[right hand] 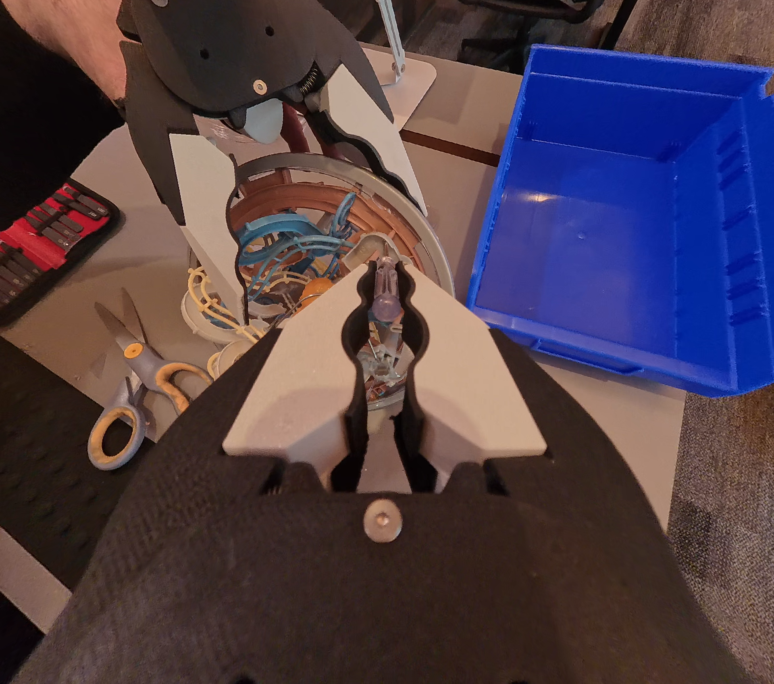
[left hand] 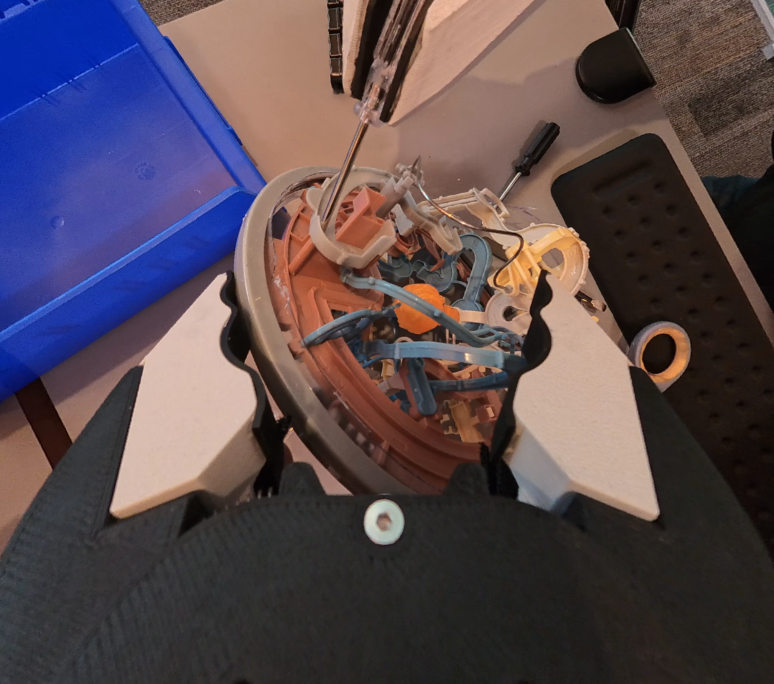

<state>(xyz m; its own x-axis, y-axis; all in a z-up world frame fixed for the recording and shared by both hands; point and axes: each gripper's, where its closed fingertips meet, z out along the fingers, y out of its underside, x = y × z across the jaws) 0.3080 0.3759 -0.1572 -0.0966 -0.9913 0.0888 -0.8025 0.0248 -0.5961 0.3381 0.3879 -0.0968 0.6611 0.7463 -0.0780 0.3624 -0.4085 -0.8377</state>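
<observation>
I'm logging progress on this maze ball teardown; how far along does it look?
Done: the maze ball already lies open, its coloured tracks exposed inside the grey ring. In hand: the left gripper clamps the ball while the right gripper holds a clear-handled screwdriver with its tip at the pale collar. Left: the tracks remain inside, and the blue bin holds nothing.

A blue bin [right hand: 620,228], scissors [right hand: 138,383] and a bit case [right hand: 46,240] lie around.

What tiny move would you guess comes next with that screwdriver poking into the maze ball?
Probably a slight lever or twist. The right tongs grip the clear screwdriver, its tip inside the grey ring piece, while the left tongs clamp the maze ball steady.
</observation>
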